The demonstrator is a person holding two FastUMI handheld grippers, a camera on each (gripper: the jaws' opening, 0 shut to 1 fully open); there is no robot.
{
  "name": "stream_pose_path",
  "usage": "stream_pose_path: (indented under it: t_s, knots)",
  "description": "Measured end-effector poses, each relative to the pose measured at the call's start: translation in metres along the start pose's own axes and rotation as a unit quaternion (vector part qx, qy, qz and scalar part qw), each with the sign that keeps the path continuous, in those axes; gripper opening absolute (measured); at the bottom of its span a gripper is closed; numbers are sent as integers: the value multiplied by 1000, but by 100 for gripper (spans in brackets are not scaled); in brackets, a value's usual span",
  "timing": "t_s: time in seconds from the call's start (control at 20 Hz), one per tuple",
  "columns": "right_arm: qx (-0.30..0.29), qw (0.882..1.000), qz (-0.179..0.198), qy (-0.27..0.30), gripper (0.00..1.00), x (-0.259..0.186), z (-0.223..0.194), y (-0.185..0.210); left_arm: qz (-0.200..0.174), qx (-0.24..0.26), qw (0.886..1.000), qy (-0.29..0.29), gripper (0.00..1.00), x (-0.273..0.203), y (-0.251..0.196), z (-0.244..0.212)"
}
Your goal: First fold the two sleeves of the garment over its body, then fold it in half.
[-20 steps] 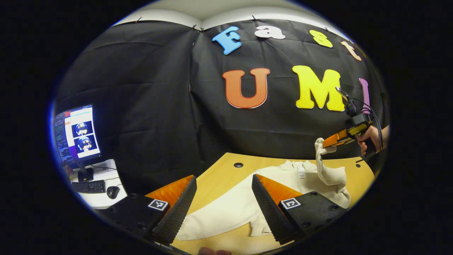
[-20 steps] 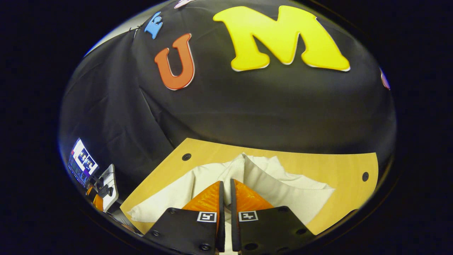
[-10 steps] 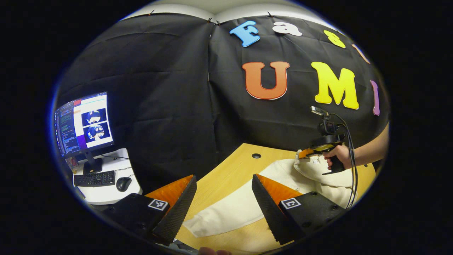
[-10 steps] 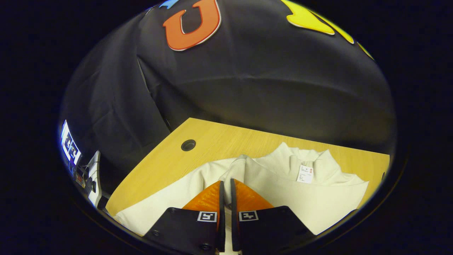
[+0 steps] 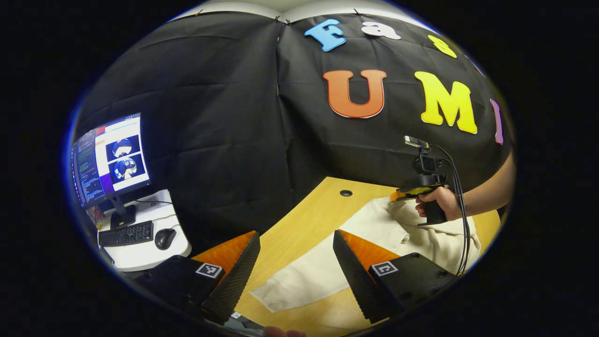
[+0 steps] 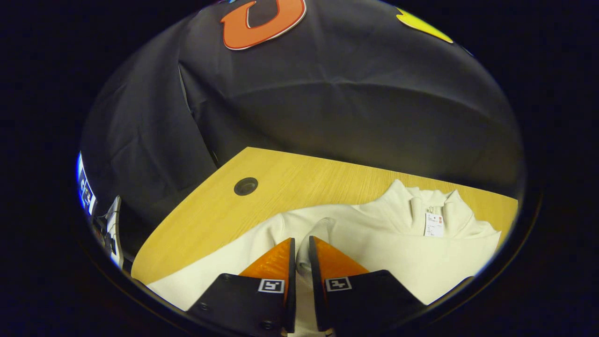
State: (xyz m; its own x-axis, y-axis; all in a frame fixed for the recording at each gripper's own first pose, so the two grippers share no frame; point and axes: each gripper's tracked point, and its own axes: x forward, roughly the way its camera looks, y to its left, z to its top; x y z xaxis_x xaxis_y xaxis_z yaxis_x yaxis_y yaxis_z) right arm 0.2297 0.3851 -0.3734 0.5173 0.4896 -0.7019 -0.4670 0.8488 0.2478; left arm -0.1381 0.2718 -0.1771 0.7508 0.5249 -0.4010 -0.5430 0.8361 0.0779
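Sleeve-folding is partly done, by my reading. The cream garment (image 6: 374,243) lies spread on the wooden worktop (image 6: 290,182), collar and tag toward the far side. The right tongs (image 6: 299,243) are nearly closed with a ridge of sleeve (image 6: 323,224) pinched between their fingers, low over the body; I judge this sleeve is being laid across the chest and has not been let go. In the left gripper view the same tongs show farther off, held by a hand (image 5: 433,203) down at the garment near its collar.

The left tongs (image 5: 295,248) stand wide apart, gripping nothing, above the near edge of the worktop, with the other sleeve (image 5: 304,281) stretched out flat between and beyond their fingers. That sleeve looks unfolded.

What remains, as I judge it: release the right sleeve on the body, bring the left sleeve over, then fold the garment in half. A monitor (image 5: 110,157) and keyboard (image 5: 126,233) sit on a side desk, well apart.
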Motion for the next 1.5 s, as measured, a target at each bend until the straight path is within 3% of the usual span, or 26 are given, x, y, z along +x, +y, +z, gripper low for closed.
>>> stream_pose_path:
  t_s: [0.1, 0.15, 0.25, 0.7, 0.75, 0.95, 1.2, 1.5]
  knots:
    - [-3, 1000, 14, -10, 32, -13, 7, 8, 1, 1, 1000, -1, 99, 0, 1, 0]
    - [-3, 1000, 17, -19, 55, -22, 13, 9, 0, 6, 1000, -4, 99, 0, 1, -1]
    - [-1, 999, 14, -41, 72, -43, 25, 5, -4, 13, 1000, -8, 99, -1, 3, -2]
    - [1, 991, 14, -135, 73, -182, 50, -4, -47, 37, 998, -34, 99, -15, 0, -2]
    - [-6, 989, 12, -150, 79, -202, 51, -5, -49, 45, 997, -34, 99, -17, 3, -6]
    - [-25, 979, 10, -202, 83, -289, 48, -1, -57, 64, 996, -27, 99, -23, 15, -16]
    - [-65, 973, 19, -222, 83, -373, 23, 6, -86, 75, 993, 10, 99, -26, 21, -42]
    - [-125, 961, 3, -246, 87, -441, 14, 12, -142, 100, 983, 62, 99, -24, 23, -84]
